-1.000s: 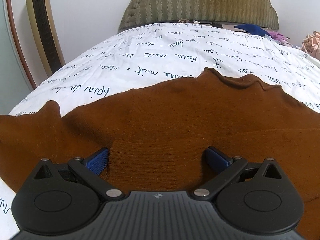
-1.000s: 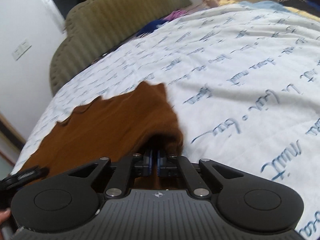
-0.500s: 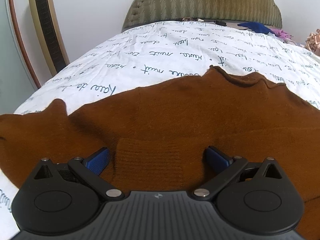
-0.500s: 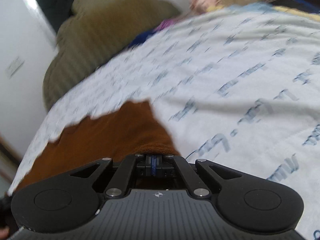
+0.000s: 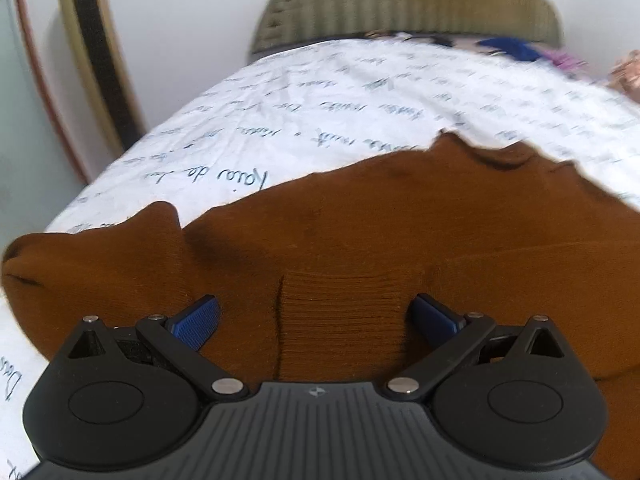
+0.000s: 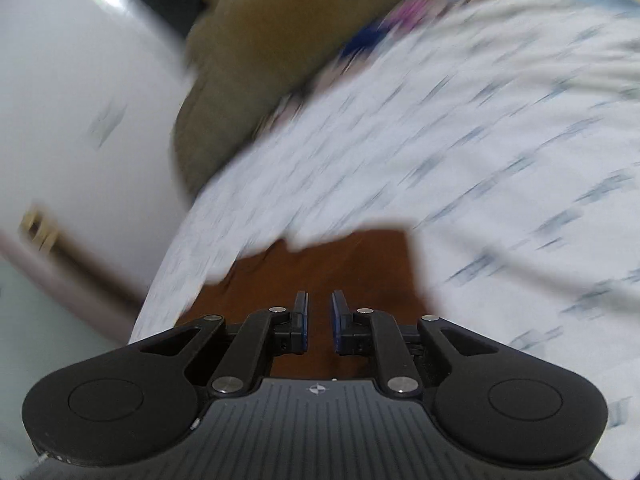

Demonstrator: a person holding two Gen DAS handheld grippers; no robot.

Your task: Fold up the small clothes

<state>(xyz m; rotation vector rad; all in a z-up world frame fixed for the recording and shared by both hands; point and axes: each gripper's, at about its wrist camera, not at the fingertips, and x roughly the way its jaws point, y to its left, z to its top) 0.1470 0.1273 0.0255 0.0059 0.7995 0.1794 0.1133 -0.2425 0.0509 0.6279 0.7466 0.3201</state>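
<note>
Holding wide: your left gripper straddled the brown sweater, jaws spread.
Right gripper: jaws slightly parted, gripping nothing.
Beyond: bedsheet, headboard.

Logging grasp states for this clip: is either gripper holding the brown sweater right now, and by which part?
Nothing is held. The left gripper is wide open over the brown sweater; the right gripper has its jaws parted with only a narrow gap, no cloth between them.
</note>
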